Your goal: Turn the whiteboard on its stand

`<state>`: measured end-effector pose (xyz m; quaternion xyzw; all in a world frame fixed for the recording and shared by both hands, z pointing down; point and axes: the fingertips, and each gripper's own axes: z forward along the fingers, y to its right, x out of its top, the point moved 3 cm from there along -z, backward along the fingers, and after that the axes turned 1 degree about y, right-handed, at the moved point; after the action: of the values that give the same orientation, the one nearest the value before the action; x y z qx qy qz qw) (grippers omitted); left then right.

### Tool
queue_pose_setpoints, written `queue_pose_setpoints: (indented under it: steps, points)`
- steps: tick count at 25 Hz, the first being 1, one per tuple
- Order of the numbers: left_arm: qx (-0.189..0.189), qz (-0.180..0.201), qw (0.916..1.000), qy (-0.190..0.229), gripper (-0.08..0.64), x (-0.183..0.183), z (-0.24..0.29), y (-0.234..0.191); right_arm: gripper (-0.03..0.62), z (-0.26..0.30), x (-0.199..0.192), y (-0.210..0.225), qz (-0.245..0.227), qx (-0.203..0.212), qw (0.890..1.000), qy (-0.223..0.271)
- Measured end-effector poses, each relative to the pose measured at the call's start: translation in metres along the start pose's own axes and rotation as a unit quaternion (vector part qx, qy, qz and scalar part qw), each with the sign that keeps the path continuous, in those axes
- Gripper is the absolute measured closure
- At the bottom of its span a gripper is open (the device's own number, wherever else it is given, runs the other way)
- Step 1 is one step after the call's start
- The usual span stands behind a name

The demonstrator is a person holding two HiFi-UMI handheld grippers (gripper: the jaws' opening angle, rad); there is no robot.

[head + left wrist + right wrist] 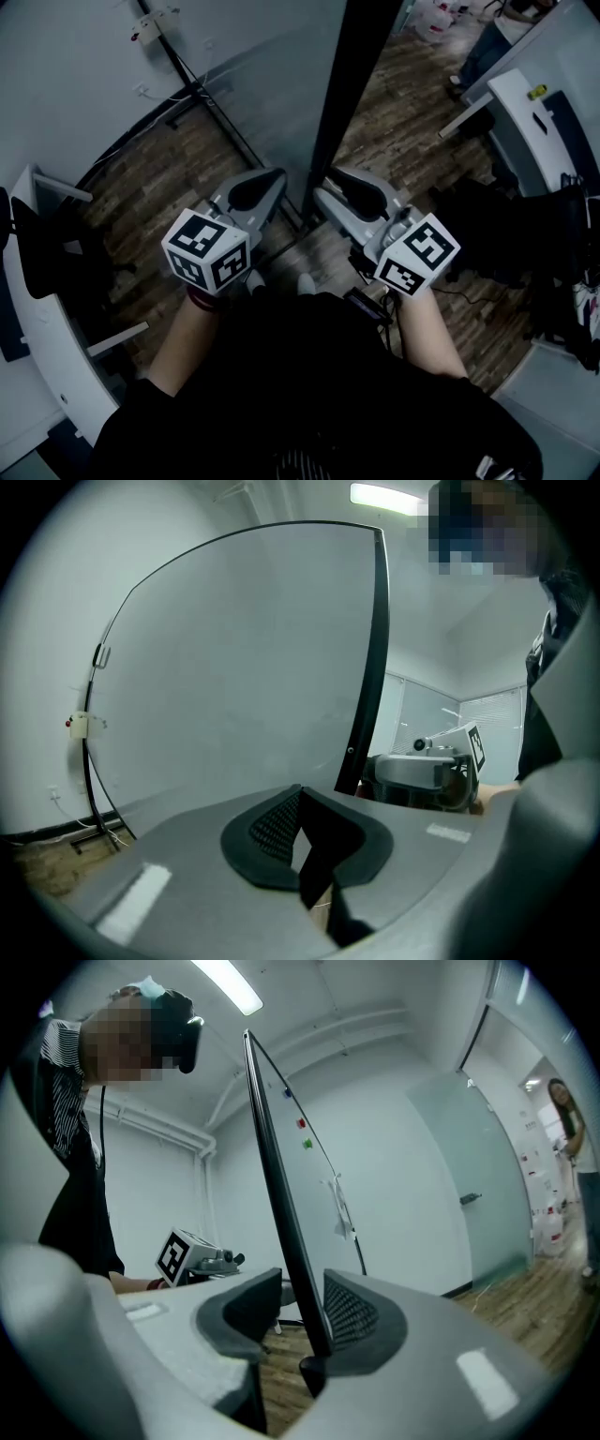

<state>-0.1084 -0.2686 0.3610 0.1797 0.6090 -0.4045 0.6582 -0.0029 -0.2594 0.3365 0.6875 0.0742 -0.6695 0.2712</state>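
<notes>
One whiteboard [339,94] — pale face, thin black frame — shows edge-on from above.

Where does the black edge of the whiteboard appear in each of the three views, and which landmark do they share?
Head view: the black edge runs from top centre down to between the left gripper and the right gripper.
Left gripper view: the black edge curves down right of centre.
Right gripper view: it stands left of centre, between the open fingers.
Shared landmark: the wooden floor.
</notes>
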Motion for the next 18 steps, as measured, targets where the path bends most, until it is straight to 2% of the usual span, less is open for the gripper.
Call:
queue_pose_setpoints:
  steps: [5,12,18]
  points:
    - [-0.017,0.007,0.9998,-0.003,0.555,0.002,0.002,-0.004,0.416,0.01,0.002,-0.003,-0.017,-0.018,1.0,-0.001]
    - [-0.031,0.011,0.9994,-0.004,0.555,0.006,0.001,-0.015,0.416,0.026,0.012,-0.012,-0.038,-0.021,0.999,-0.001]
    - [-0.035,0.01,0.9993,-0.002,0.555,0.009,0.002,-0.027,0.417,0.034,0.017,-0.007,-0.055,-0.047,0.997,0.002]
